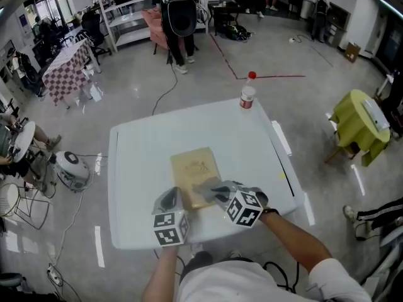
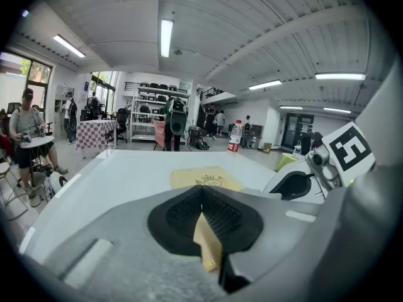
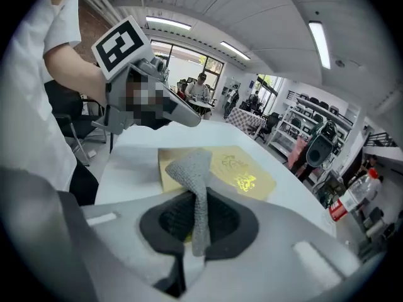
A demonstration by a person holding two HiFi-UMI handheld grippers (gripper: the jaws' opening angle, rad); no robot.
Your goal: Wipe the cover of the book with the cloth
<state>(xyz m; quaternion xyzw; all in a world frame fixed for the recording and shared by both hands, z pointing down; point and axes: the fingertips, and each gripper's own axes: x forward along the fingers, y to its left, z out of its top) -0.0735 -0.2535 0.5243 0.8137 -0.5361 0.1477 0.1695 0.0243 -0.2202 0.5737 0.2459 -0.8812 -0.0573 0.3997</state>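
My left gripper (image 1: 171, 199) is clamped on the near edge of the book (image 1: 196, 168). The book lies flat by the table's (image 1: 141, 162) front edge, about midway along it. My right gripper (image 1: 213, 190) pinches the grey cloth (image 3: 196, 172), whose free end sits over the book's near right corner. I cannot tell whether it touches the cover. A bottle (image 1: 247, 97) stands at the far edge.

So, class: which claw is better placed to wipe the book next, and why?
Right: the right claw holds the cloth over the book; the left claw pinches the book's edge.
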